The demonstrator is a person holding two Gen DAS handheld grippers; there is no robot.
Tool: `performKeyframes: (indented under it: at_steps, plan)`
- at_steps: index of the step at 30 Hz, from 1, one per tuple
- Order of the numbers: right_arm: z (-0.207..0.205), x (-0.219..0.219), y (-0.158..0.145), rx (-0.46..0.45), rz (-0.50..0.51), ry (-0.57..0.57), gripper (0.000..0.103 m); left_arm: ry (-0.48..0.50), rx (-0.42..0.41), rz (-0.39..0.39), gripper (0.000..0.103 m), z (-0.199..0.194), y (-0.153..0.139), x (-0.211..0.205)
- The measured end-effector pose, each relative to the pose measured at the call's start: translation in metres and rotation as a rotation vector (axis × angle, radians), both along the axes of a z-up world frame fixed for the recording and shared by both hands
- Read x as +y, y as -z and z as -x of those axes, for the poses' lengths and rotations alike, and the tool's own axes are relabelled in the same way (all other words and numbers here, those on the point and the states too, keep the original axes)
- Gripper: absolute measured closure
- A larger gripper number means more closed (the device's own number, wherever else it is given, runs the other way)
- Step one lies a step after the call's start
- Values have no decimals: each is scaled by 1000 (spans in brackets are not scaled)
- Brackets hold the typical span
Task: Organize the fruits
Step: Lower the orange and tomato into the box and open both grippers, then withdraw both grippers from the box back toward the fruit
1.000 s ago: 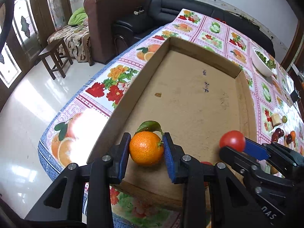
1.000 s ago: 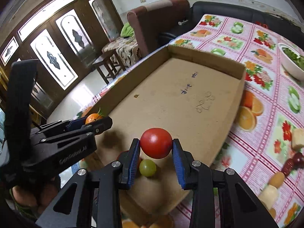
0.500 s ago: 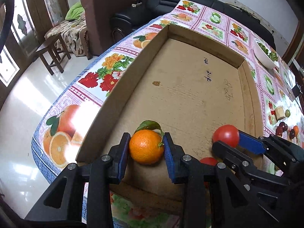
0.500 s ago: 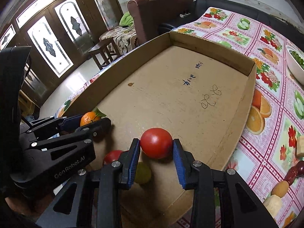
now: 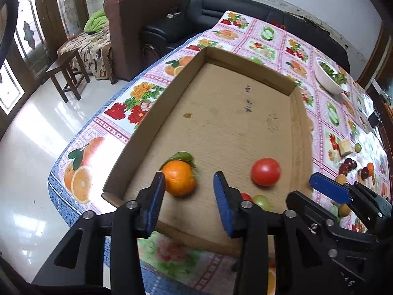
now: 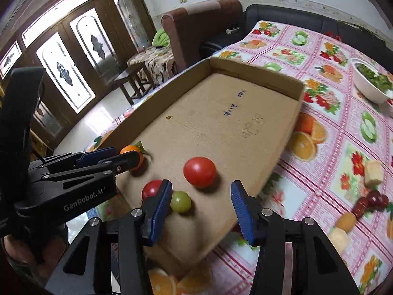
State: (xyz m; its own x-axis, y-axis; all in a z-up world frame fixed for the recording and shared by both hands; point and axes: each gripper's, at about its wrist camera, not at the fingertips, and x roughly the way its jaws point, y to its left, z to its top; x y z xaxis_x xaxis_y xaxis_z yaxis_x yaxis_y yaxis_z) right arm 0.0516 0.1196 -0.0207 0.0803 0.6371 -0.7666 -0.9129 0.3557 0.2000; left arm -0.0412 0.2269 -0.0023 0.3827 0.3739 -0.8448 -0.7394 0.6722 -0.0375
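Observation:
A shallow cardboard box lies on the fruit-print tablecloth. An orange with a green leaf rests on the box floor near its left wall. My left gripper is opening; the orange sits by its left pad and the right pad stands clear of it. A red tomato lies on the box floor. My right gripper is opening just behind the tomato, neither pad touching it. A smaller red fruit and a green one lie near the box's front edge.
Loose fruits and pale cubes lie on the tablecloth right of the box. A white bowl of greens stands at the far right. A black sofa, a brown armchair and a wooden stool stand beyond the table's left side.
Both grippers have let go: the orange and the tomato now rest on the box floor. Each pair of jaws has widened and pulled back a little from the box.

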Motion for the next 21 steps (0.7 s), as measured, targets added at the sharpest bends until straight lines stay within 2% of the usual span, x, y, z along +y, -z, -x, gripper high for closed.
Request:
performKeyframes:
  at_steps: [10,13,21]
  plan:
    - [-22,-74,-21,12,-76,115,52,72,0,-36,58,-22,-12,-39]
    - [-31,-96,-21,15,-84,157,52,101,-6,-46,55,-30,-16,-54]
    - [-65,-167,-15,22,-91,319,51,202,-3,-70,55,-53,-21,-100]
